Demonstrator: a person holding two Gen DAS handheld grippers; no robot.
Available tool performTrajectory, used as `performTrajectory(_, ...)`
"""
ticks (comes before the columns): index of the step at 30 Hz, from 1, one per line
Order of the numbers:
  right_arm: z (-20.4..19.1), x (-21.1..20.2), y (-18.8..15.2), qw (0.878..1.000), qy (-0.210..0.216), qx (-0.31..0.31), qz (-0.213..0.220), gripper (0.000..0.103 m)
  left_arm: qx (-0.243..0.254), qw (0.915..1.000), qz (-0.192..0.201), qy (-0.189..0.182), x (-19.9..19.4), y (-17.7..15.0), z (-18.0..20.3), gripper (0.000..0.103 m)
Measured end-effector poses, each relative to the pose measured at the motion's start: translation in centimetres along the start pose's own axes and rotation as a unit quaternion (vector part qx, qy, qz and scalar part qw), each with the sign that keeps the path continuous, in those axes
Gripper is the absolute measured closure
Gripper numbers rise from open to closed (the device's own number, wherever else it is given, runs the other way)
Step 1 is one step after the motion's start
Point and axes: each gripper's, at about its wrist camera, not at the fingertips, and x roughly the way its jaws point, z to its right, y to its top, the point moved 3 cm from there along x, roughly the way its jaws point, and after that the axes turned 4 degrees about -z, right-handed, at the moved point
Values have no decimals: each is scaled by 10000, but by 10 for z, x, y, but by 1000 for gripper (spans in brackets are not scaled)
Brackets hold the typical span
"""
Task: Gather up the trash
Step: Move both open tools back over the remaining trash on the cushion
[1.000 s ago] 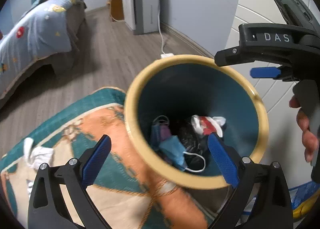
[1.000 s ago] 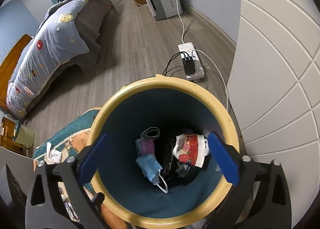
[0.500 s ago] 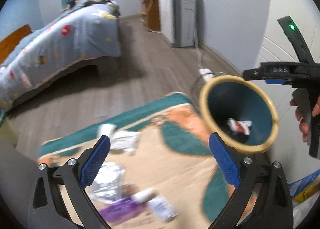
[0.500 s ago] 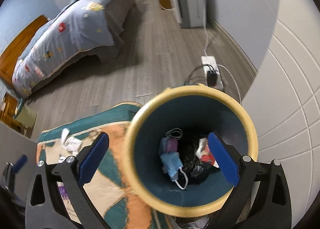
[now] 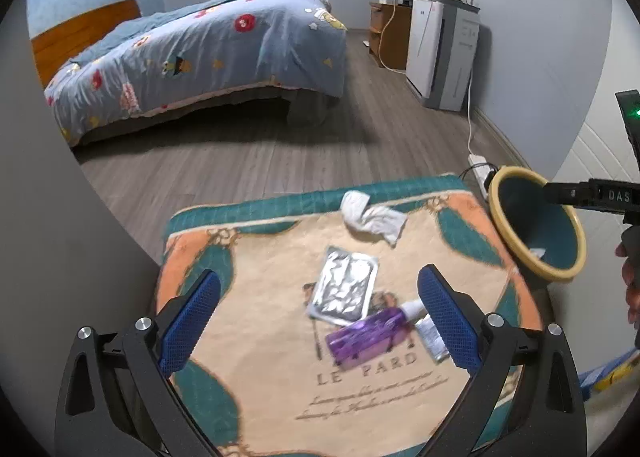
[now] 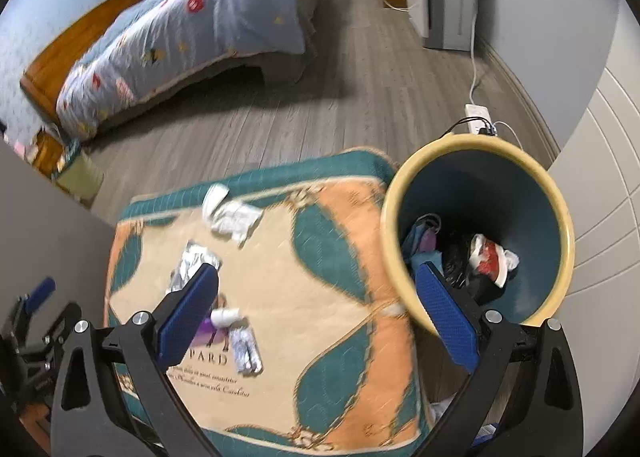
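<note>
A yellow-rimmed blue bin holding masks and wrappers stands right of a patterned mat; the bin also shows in the left wrist view. On the mat lie a crumpled white tissue, a silver foil packet, a purple bottle and a small sachet. My left gripper is open and empty above the packet and bottle. My right gripper is open and empty between mat and bin.
A bed with a blue quilt stands across the wood floor. A white appliance and a power strip with cables sit by the right wall. A grey panel rises at the left.
Both grippers have pulled back and swung left, away from the bin mouth. The mat with its trash has come into view under the left gripper.
</note>
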Motion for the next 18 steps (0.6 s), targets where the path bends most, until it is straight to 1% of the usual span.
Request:
performTrajectory(2,-14,7,-11,9997,-148,-183,-91,6,57,9999,-120,76,5,-7,-10,5)
performTrajectory(3,-20,11,-16,9994,-219,-258,-101,6,7,9998,-173,39,7,-10,-16,5)
performTrajectory(7,-47,36,-36,9966,-439,-638,-295,6,-397,9984,-310,-245,15,-15,-36,5)
performTrajectory(10,-59,59,-52,9930,-598,-872,-525,6,-566,9976,-347,-215,21,-15,-49,5)
performTrajectory(13,-68,77,-64,9905,-639,-978,-727,6,-539,9976,-369,-214,24,-14,-53,5)
performTrajectory(18,-77,99,-75,9847,-753,-1228,-979,6,-304,9983,-407,-267,29,-13,-49,5)
